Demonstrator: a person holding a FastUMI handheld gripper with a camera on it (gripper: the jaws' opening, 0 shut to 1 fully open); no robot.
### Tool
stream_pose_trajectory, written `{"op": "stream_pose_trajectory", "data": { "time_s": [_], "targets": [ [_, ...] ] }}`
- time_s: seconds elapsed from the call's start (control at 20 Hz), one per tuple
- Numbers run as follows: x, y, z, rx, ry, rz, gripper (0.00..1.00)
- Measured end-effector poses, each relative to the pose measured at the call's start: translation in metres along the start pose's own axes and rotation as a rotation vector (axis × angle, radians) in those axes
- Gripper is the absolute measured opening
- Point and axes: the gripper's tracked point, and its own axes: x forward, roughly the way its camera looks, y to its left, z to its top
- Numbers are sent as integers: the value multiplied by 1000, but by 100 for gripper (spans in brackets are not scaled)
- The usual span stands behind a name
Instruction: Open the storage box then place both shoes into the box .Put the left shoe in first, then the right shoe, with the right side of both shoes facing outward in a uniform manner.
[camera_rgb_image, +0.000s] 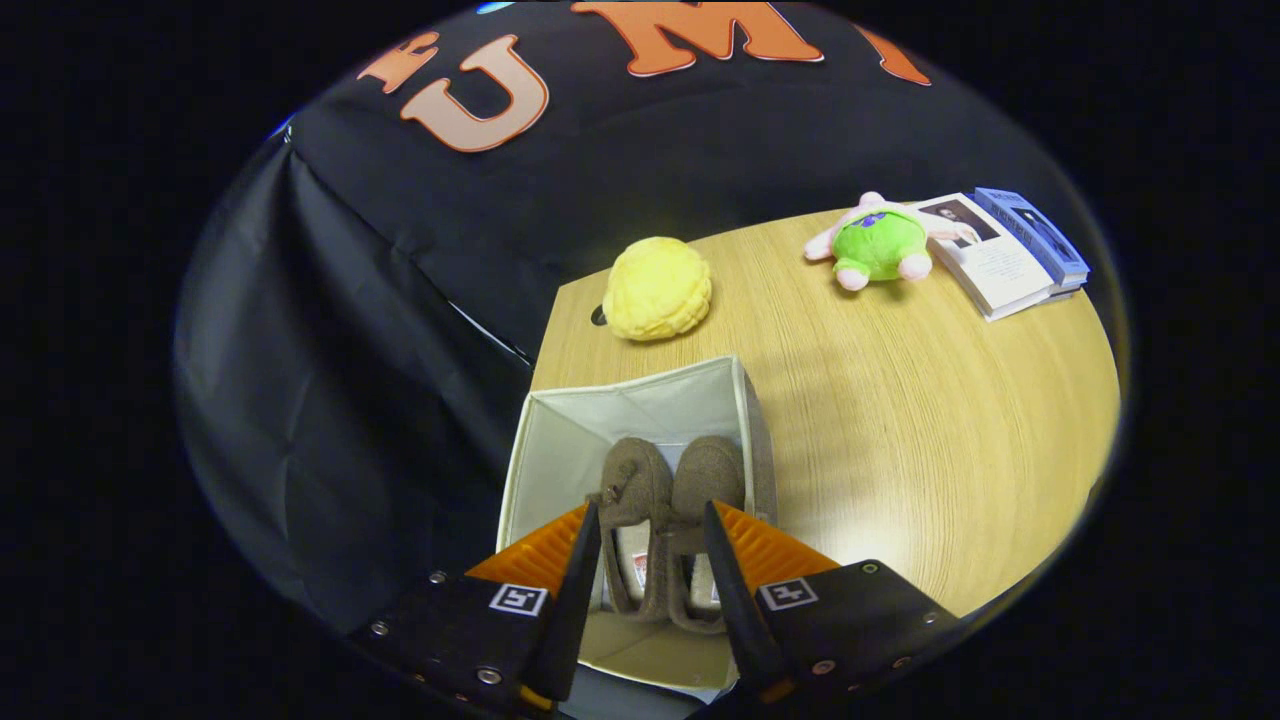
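A pale fabric storage box (560, 440) stands open on the wooden table (900, 420), directly below me. Two brown felt shoes lie side by side inside it, toes pointing away: one shoe (632, 490) on the left, the other shoe (708, 480) on the right. My gripper (650, 520) hovers above the box with its fingers spread around the pair's width. The fingers stand apart from the shoes, and nothing is held between them. The heels of the shoes are partly hidden behind the fingers.
Beyond the box lies a yellow round plush (657, 288). A green and pink plush toy (880, 245) and two stacked books (1005, 255) sit at the far right of the table. Black cloth hangs to the left of the table edge.
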Motion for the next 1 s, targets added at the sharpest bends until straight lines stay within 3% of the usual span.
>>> {"op": "stream_pose_trajectory", "data": {
  "time_s": [0.5,1.0],
  "targets": [
    [-89,-40,60,-123,-230,33,91],
    [-218,-133,156,-275,-593,-83,98]
  ]
}}
